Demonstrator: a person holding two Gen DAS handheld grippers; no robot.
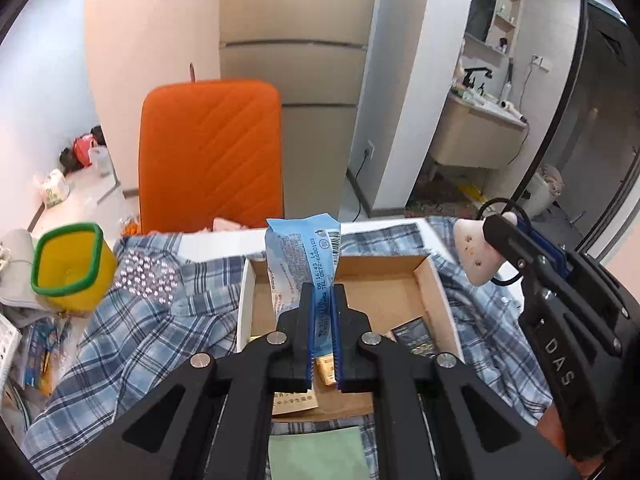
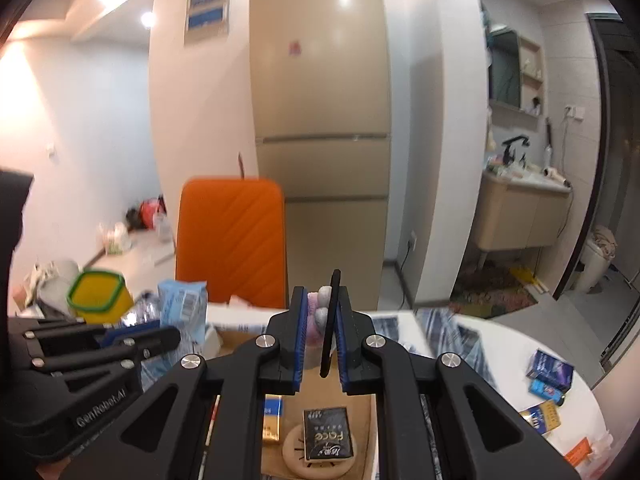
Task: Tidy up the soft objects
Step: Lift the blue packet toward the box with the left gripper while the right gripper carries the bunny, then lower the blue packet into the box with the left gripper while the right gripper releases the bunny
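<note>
Left gripper (image 1: pixel 324 320) clamped on a blue wet-wipes pack (image 1: pixel 304 256), held above the cardboard box (image 1: pixel 434 292). Right gripper (image 2: pixel 322 332) closed on a black hair tie with pale charm (image 2: pixel 325 312), also over the box.

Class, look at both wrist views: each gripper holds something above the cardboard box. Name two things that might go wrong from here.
1. The left gripper pinches the blue packet only by a thin edge, so the limp packet may slip or flop outside the box.
2. The right gripper holds a pale soft toy with a black loop; the loop might snag on the jaws at release.
</note>
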